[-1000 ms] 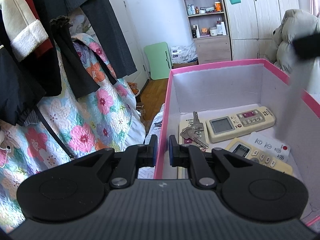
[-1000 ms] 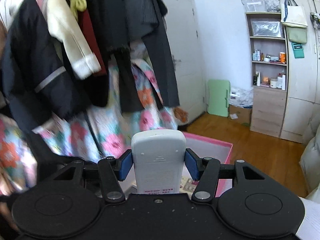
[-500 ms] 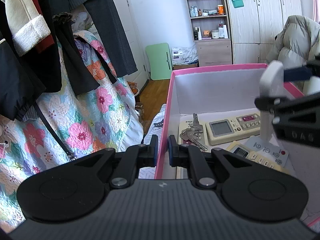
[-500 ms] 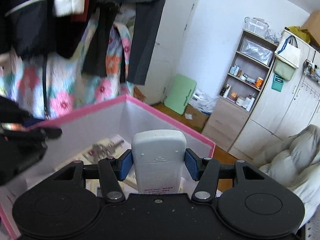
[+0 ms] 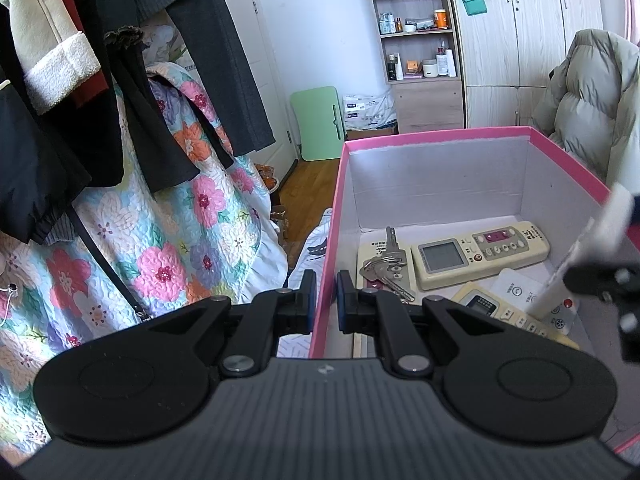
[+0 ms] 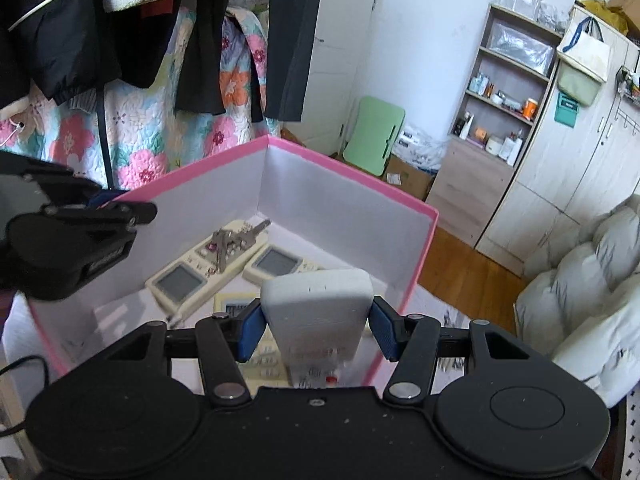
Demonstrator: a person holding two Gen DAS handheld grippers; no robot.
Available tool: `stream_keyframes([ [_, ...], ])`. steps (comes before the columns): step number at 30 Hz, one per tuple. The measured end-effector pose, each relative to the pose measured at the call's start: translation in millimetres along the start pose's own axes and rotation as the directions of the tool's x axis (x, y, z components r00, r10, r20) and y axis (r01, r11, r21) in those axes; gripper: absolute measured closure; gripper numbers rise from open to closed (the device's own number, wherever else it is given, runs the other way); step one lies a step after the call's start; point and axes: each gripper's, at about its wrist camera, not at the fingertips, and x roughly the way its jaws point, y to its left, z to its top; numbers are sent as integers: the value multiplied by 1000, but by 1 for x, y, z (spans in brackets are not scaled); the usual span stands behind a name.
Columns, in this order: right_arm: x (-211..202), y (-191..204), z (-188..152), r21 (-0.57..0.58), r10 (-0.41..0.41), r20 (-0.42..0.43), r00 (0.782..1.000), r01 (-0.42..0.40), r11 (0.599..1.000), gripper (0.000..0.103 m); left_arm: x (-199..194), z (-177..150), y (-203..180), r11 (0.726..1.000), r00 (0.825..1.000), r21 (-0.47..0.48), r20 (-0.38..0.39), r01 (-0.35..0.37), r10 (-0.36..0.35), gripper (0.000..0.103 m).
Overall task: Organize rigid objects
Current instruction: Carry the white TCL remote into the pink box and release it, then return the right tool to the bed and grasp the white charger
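Note:
A pink box [image 5: 440, 136] with white inner walls holds several cream remotes [image 5: 480, 248] and a bunch of keys [image 5: 386, 268]. My left gripper [image 5: 325, 300] is shut on the box's left wall, one pad on each side of the pink rim. My right gripper [image 6: 316, 328] is shut on a white remote [image 6: 316, 300], back side up, tilted down over the box's inside. In the left wrist view that white remote [image 5: 580, 260] hangs at the right above a flat white remote [image 5: 516, 290]. The keys [image 6: 236, 240] lie on a cream remote [image 6: 188, 276].
Dark coats [image 5: 100, 80] and a floral quilt [image 5: 160, 240] hang left of the box. A shelf unit [image 5: 420, 40], wardrobe [image 5: 540, 40], green folded board [image 5: 320, 120] and padded jacket [image 5: 588, 100] stand beyond it. Wooden floor [image 6: 472, 276] shows past the box.
My right gripper has swung over the box and sunk toward its inside, tipping down with the white remote. The left gripper has stayed on the box wall.

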Motion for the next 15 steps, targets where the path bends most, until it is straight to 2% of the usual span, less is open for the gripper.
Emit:
stream_keyframes([
  [2,0,6,-2,3,17,-32,999,-17,1000,42,0,0,0,1000,1000,2,0,-2,2,94],
  [5,-1,19,-6,1,-4,-40,999,4,1000,39,0,0,0,1000,1000,1,0,-1,1,94],
  [9,0,12,-6,110,122,-53,991,-115,987,37,0,0,0,1000,1000,4,-1,-2,2,94],
  [11,-6,11,-7,106,116,-30,993,-112,988,37,0,0,1,1000,1000,4,0,-2,2,94],
  [13,-22,6,-10,100,81,20,997,-82,992,37,0,0,0,1000,1000,4,0,-2,2,94],
  [15,-41,-6,-13,128,78,84,993,-88,988,36,0,0,0,1000,1000,6,-1,-3,3,94],
])
